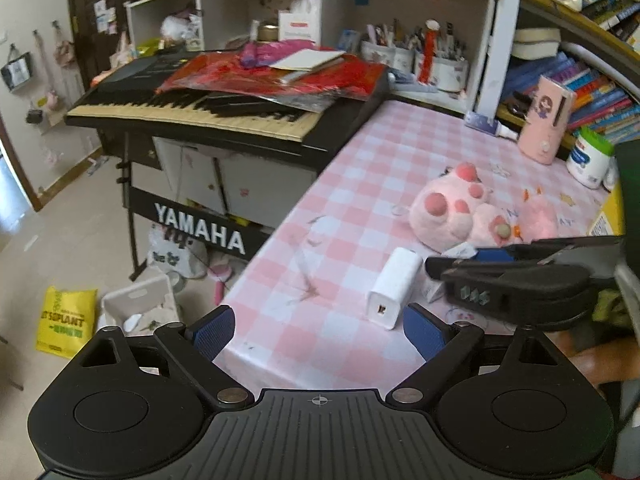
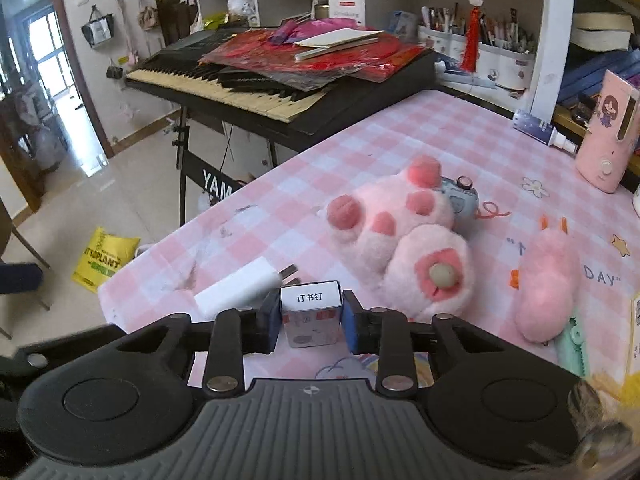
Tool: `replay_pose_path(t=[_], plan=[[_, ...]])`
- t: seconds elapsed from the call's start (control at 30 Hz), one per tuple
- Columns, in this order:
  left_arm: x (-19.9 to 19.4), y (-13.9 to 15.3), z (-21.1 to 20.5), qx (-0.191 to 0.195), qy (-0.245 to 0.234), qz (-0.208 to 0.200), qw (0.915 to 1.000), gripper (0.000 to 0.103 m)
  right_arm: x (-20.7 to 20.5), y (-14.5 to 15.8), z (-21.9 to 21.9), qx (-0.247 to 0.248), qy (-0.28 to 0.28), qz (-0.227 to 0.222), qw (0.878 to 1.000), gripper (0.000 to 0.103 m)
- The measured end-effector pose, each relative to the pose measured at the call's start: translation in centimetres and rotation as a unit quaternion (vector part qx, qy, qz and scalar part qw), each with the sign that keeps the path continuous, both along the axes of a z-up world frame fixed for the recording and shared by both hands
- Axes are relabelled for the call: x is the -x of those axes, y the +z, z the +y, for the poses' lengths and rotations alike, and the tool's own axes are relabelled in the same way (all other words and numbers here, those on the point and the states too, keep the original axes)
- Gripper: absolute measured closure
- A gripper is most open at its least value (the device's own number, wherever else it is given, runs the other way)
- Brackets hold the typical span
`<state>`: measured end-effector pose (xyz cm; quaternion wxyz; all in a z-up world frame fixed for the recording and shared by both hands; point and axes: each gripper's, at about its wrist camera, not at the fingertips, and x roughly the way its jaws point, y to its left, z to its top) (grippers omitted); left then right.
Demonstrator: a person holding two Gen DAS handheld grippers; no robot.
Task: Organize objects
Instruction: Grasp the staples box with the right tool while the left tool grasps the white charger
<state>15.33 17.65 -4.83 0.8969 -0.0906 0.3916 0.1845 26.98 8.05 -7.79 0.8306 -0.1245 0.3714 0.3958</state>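
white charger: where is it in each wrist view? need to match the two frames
Left wrist: the charger lies low and right of centre on the checked cloth, ahead of the open left gripper.
Right wrist: the charger is at lower left, just left of the staple box held in the right gripper.
Shared landmark: the pink plush paw, beyond the charger in both.

A black Yamaha keyboard (image 1: 208, 116) stands at the upper left of the frame, with red sheets (image 1: 280, 76) and a notebook (image 1: 308, 60) piled on it. Lower left, a yellow bag (image 1: 66, 322) lies on the tiled floor (image 1: 72, 216). White shelving (image 1: 404, 12) with pen pots (image 1: 440, 66) fills the top, and books (image 1: 592, 92) line the upper right.
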Motion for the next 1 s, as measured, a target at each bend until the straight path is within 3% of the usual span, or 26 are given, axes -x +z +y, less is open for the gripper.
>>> replay_pose_path(t=[0.13, 0.23, 0.3, 0.47, 0.57, 0.63, 0.73, 0.83, 1.0], plan=[[-2.1, -0.9, -0.7, 0.006, -0.028, 0.01, 0.9995, 0.014, -0.9, 1.4, -2.3, -0.027, -0.021, 0.005, 0.999, 0.075], [-4.2, -1.7, -1.6, 0.006, -0.061, 0.018, 0.998, 0.023, -1.3, 2.7, -4.7, -0.038, -0.048, -0.004, 0.998, 0.075], [-5.7, -2.4, -2.3, -0.002, -0.085, 0.03, 0.9959, 0.035, -1.7, 3.1, -5.7, -0.04, -0.065, -0.003, 0.997, 0.075], [-8.7, -4.3, -2.4, -0.016, -0.101, 0.063, 0.9928, 0.054, -2.0, 3.6, -8.5, -0.047, -0.098, 0.003, 0.994, 0.075], [-9.5, -5.2, -2.1, -0.023, -0.101, 0.074, 0.9919, 0.055, -1.9, 3.6, -9.2, -0.046, -0.111, 0.013, 0.993, 0.075], [-9.4, -5.3, -2.1, -0.026, -0.094, 0.072, 0.9926, 0.059, -1.6, 3.6, -9.5, -0.044, -0.116, 0.014, 0.992, 0.075], [-9.1, -5.2, -2.4, -0.013, -0.107, 0.067, 0.992, 0.078, -0.9, 4.0, -10.0, -0.043, -0.125, 0.007, 0.991, 0.075], [-8.6, -4.6, -2.7, 0.003, -0.112, 0.06, 0.9918, 0.079, -0.2, 4.2, -10.7, -0.045, -0.143, 0.007, 0.989, 0.075], [-6.7, -0.6, -3.5, 0.038, -0.128, -0.003, 0.9911, 0.079, 1.1, 4.3, -11.6, -0.036, -0.173, 0.008, 0.984, 0.075]])
